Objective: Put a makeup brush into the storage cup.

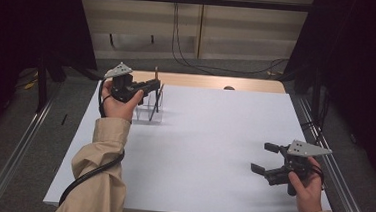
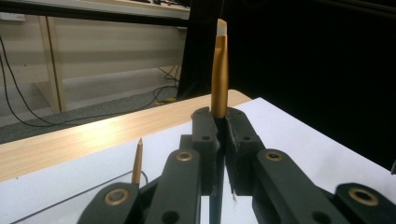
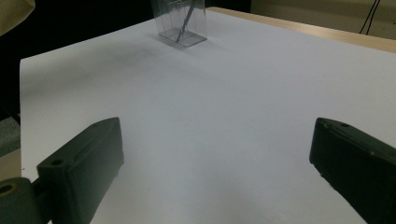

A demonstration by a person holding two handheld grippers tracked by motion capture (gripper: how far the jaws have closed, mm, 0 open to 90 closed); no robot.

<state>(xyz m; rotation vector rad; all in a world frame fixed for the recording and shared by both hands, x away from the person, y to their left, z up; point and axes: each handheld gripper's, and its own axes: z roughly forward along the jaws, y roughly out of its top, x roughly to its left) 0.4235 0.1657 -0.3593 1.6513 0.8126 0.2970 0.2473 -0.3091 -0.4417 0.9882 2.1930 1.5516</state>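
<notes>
The pen (image 2: 219,74) looks like glossy gold metal with a pale tip; the holder (image 3: 182,23) is clear smooth plastic; the left tool (image 2: 219,140) is matt black plastic with brass rivets; the worktop (image 1: 213,153) is matt white over pale wood

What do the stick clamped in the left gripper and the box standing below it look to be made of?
The stick: gold-brown with a satin sheen and a pale slanted tip, likely metal or lacquered plastic or wood; the look leaves it open. The left gripper is shut on it. The box: clear, glossy, thin-walled, probably acrylic or similar plastic; the white table shows through its walls.
</notes>
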